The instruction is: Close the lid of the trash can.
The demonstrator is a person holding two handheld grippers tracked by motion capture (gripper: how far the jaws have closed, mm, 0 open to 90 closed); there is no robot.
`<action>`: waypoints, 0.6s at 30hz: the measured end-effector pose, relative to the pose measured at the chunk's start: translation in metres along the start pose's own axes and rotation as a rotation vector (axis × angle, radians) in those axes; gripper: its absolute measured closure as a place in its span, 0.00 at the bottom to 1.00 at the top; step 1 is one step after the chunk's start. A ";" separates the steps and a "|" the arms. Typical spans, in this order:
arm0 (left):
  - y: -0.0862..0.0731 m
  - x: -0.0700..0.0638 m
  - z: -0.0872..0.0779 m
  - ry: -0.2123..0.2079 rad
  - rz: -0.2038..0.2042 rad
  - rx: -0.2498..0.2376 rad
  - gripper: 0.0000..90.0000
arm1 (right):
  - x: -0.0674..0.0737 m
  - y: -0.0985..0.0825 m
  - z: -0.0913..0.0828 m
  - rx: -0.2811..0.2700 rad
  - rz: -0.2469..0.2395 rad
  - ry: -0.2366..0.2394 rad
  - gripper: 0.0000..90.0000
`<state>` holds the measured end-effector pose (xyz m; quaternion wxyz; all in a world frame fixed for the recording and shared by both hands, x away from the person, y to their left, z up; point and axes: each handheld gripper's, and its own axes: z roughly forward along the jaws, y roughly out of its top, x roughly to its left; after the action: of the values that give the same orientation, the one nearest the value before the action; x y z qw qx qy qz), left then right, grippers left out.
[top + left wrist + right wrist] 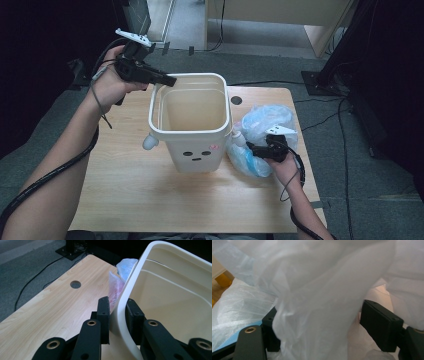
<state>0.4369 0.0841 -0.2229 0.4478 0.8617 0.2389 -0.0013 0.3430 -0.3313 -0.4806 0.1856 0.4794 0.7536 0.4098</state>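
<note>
At the lower right of the high view, the thin plastic bag point(262, 135) is draped between the wide-open jaws of the right gripper point(252, 147), just right of the bin point(192, 120). The bin is seen empty. At the upper left, its rim is pinched by the left gripper point(170, 80) above the tabletop point(125, 190)

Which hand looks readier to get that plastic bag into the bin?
The right. Its gripper already has its jaws around the plastic bag beside the bin, though whether they pinch it is unclear. The left gripper is busy clamping the bin's rim.
</note>
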 end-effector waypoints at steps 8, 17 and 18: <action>0.005 -0.002 0.008 -0.002 -0.011 0.005 0.85 | 0.000 0.000 0.000 -0.003 -0.006 -0.002 0.29; 0.006 -0.002 0.008 0.011 -0.007 0.016 0.85 | 0.001 0.000 0.000 -0.003 -0.011 -0.001 0.29; 0.007 -0.002 0.008 0.011 -0.006 0.016 0.85 | 0.001 0.000 0.000 -0.002 -0.011 -0.001 0.29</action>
<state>0.4392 0.0738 -0.2221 0.4394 0.8646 0.2439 0.0001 0.3430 -0.3301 -0.4805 0.1887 0.4752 0.7556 0.4095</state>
